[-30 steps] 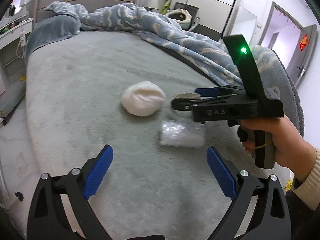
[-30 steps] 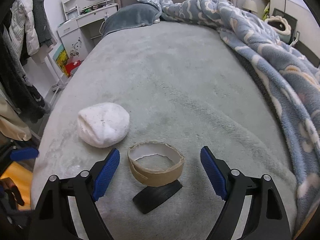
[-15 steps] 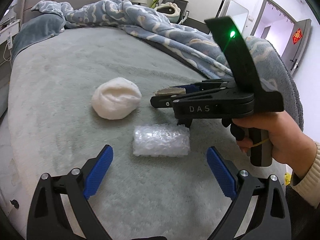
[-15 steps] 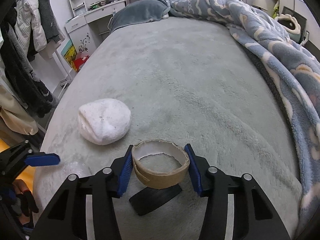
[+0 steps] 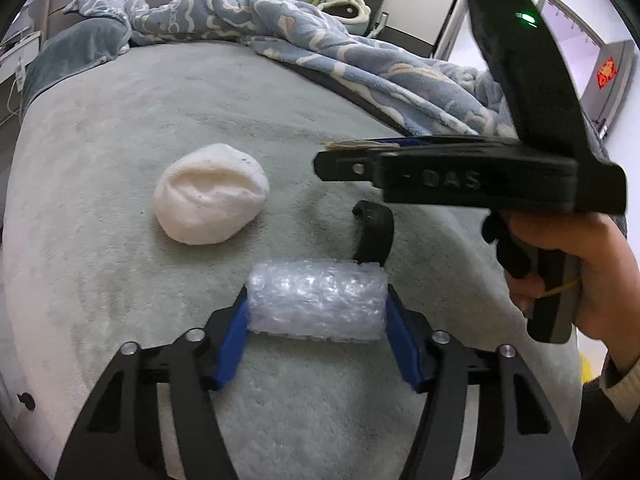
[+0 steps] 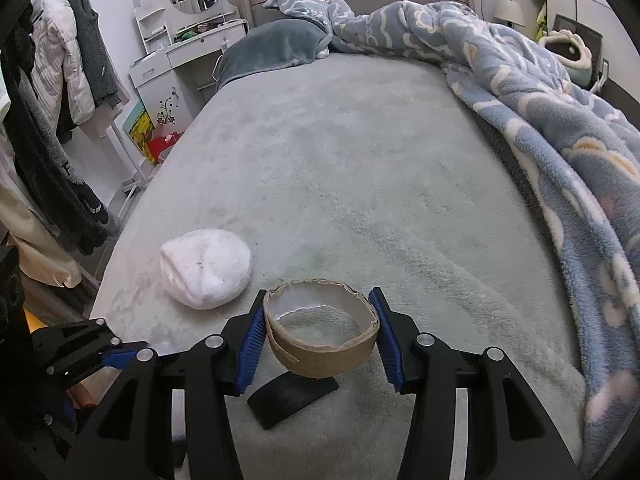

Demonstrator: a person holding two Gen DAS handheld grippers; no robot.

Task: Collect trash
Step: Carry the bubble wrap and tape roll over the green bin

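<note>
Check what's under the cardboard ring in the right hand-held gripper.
A flat black piece lies on the grey bedcover below the cardboard ring; its far end is hidden by the ring. Bedcover shows through the ring's hole.

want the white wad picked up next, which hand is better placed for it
Neither is free: the left gripper pinches the bubble wrap roll, the right gripper the cardboard ring. The white wad seems nearer the left.

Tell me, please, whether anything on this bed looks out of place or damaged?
Several bits do not belong on the grey bedspread: a white crumpled wad, a bubble-wrap roll in the left claw, a cardboard ring with a torn, frayed rim in the right claw, and a curved black plastic piece beneath it.
</note>
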